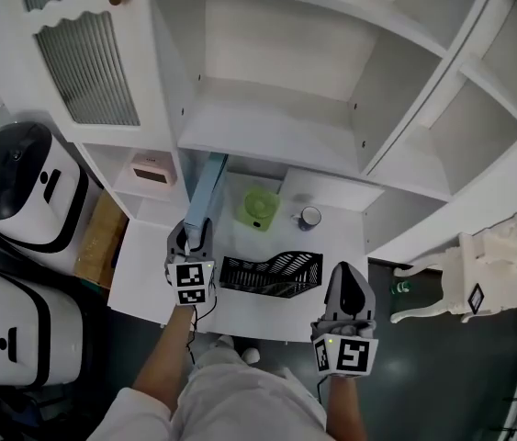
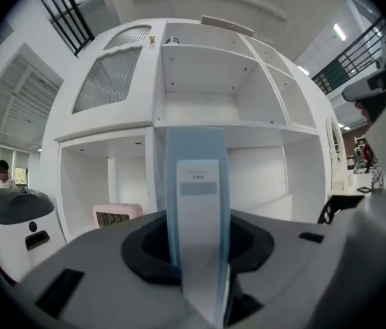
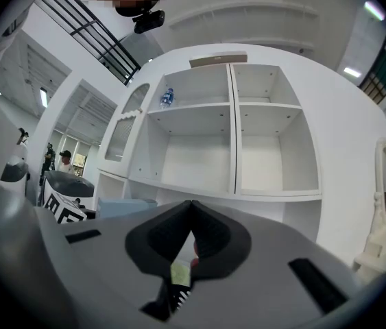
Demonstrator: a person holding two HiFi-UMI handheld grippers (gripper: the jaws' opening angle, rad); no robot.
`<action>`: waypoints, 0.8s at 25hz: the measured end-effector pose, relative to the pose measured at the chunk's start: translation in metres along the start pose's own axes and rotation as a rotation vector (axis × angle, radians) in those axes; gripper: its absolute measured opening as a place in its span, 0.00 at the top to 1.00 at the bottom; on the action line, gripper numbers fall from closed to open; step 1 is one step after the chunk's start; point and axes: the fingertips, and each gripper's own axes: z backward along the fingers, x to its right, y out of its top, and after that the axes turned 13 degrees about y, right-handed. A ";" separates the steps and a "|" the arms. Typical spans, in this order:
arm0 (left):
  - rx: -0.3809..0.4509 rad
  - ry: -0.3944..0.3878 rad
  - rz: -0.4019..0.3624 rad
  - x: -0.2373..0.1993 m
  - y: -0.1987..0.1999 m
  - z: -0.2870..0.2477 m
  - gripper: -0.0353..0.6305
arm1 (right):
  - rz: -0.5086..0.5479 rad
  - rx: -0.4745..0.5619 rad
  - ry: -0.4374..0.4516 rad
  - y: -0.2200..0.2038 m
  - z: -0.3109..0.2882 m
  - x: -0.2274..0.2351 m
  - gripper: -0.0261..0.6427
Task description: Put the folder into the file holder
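White shelving unit [image 1: 331, 72] across the background, open compartments above a white ledge [image 1: 267, 315], dark floor below. Far left on the floor: two black-and-white machines [image 1: 15, 191]. Beside them, low in a cubby: a pink digital clock [image 1: 152, 171].

Forearm [image 1: 168, 352] stretched forward from the bottom edge. At its end, left gripper [image 1: 196, 231] [image 2: 198, 256] held out close to level over the ledge's left end. Jaws narrowed onto a light-blue folder [image 1: 207, 186] [image 2: 197, 197], pads pressed against its lower end. Folder held just left of the file holder [image 1: 272, 274] and outside it. Long axis upright in the left gripper view, with the narrow spine and its white label turned back toward the camera. From the head view, a slim strip running from the jaws toward the shelving.

File holder of black wire, sitting on the ledge between the two grippers. Behind it: a green round gadget [image 1: 258, 208], then a small mug [image 1: 309, 217].

Right gripper [image 1: 347, 278] [image 3: 191, 214] nearer the body, off the ledge's front edge, pointing level at the shelving. Jaws together at the tips, nothing between them.

Far right: a white ornate chair [image 1: 478, 274].
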 end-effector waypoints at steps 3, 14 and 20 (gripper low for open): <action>0.005 -0.026 -0.011 0.000 0.015 0.027 0.74 | -0.011 0.012 0.023 0.005 0.003 -0.006 0.97; 0.014 -0.211 0.067 -0.024 0.053 0.104 0.74 | -0.044 0.040 0.073 0.015 0.007 -0.019 0.96; 0.044 -0.394 0.066 -0.015 0.079 0.133 0.74 | -0.050 0.036 0.065 0.014 0.012 -0.015 0.96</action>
